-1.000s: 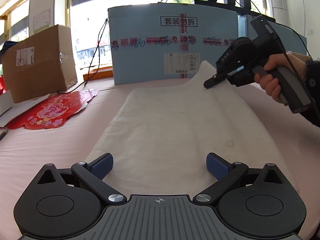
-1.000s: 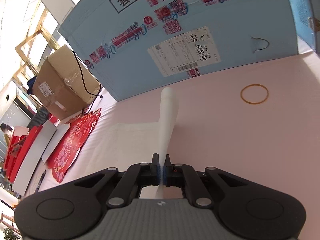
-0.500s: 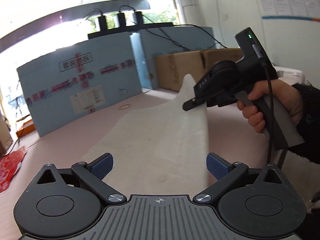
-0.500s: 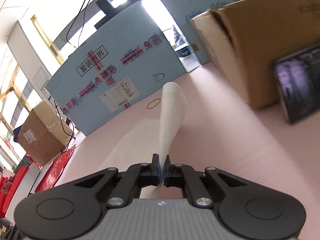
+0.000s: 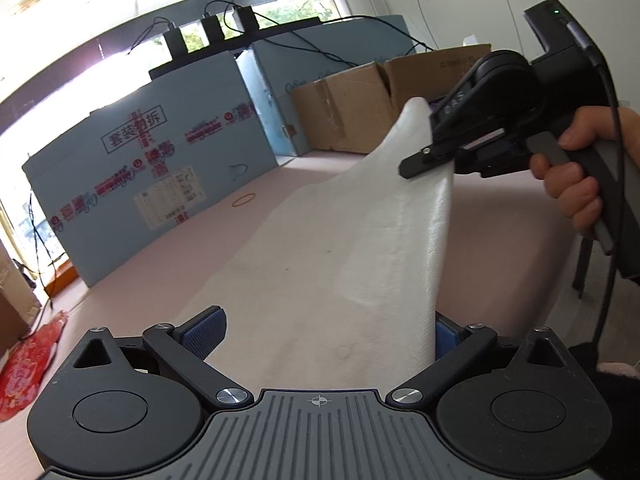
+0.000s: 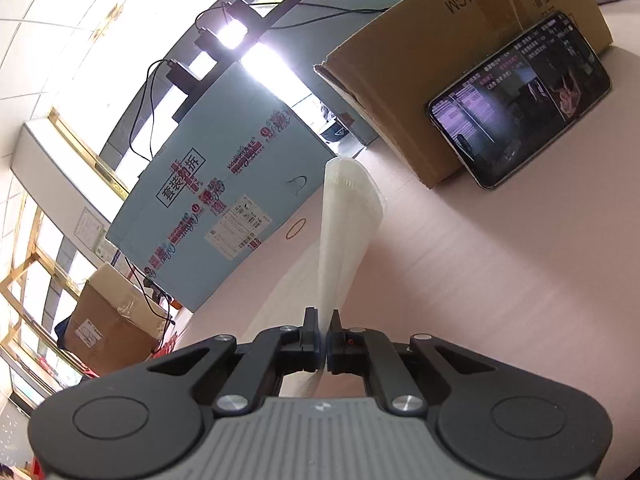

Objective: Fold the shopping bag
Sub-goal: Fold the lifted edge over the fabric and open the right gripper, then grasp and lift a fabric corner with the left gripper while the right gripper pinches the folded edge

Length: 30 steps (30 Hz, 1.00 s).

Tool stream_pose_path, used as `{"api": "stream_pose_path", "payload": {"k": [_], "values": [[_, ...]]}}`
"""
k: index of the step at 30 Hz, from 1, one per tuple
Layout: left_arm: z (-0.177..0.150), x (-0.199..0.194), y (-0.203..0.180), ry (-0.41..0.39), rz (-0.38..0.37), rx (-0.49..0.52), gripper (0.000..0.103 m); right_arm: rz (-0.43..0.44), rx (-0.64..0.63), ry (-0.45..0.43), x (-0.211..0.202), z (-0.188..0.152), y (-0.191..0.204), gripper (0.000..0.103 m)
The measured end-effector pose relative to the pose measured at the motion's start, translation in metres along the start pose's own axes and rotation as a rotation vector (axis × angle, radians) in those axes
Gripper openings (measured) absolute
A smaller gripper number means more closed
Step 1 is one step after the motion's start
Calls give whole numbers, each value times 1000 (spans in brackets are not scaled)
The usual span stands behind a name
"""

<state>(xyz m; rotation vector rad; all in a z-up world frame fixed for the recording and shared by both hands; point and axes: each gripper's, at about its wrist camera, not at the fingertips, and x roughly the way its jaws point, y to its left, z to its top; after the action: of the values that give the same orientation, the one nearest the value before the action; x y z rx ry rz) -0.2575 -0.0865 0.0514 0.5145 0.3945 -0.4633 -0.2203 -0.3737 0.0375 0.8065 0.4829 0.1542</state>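
Bright windows point(image 6: 36, 280) backlight blue cartons point(image 5: 152, 168) and brown boxes point(image 6: 460, 60) on a pink tabletop point(image 6: 500, 260).

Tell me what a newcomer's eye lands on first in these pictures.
The white shopping bag stands out first: it lies on the pink table with one corner lifted, pinched in the shut jaws of the right gripper. Behind it stands a big blue carton with red print, and a lit phone leans on a brown box.

White woven shopping bag point(image 5: 320, 264) — flat on pink tabletop, one corner lifted and folding over.
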Motion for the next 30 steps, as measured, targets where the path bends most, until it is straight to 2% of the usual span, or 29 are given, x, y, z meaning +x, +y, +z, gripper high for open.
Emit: {"api": "stream_pose_path", "payload": {"k": [5, 7, 10, 12, 14, 15, 18, 22, 23, 27, 30], "values": [[-5, 16, 35, 22, 106, 60, 101, 38, 45, 36, 1, -16, 1, 5], [-13, 16, 49, -6, 95, 99, 101, 52, 25, 51, -2, -24, 6, 8], [-30, 8, 57, -56, 40, 214, 101, 77, -50, 71, -10, -29, 12, 15], [-37, 2, 55, -65, 38, 245, 101, 79, -151, 71, -17, -30, 15, 33], [-43, -7, 59, -81, 20, 220, 101, 41, -257, 46, -24, -29, 14, 72], [-45, -10, 62, -83, 14, 203, 101, 17, -302, 33, -28, -27, 12, 77], [-54, -17, 67, -85, 14, 147, 101, -21, -419, 16, -39, -22, 4, 81], [-64, -22, 70, -103, 63, 59, 103, -59, -602, 1, -54, -21, -3, 99], [-67, -23, 67, -116, 77, 64, 103, -72, -674, -3, -57, -23, -3, 100], [-73, -32, 56, -154, 192, 82, 103, -148, -866, -1, -61, -31, 1, 101], [-73, -42, 47, -211, 282, 86, 103, -173, -923, -36, -64, -34, 3, 101]]}}
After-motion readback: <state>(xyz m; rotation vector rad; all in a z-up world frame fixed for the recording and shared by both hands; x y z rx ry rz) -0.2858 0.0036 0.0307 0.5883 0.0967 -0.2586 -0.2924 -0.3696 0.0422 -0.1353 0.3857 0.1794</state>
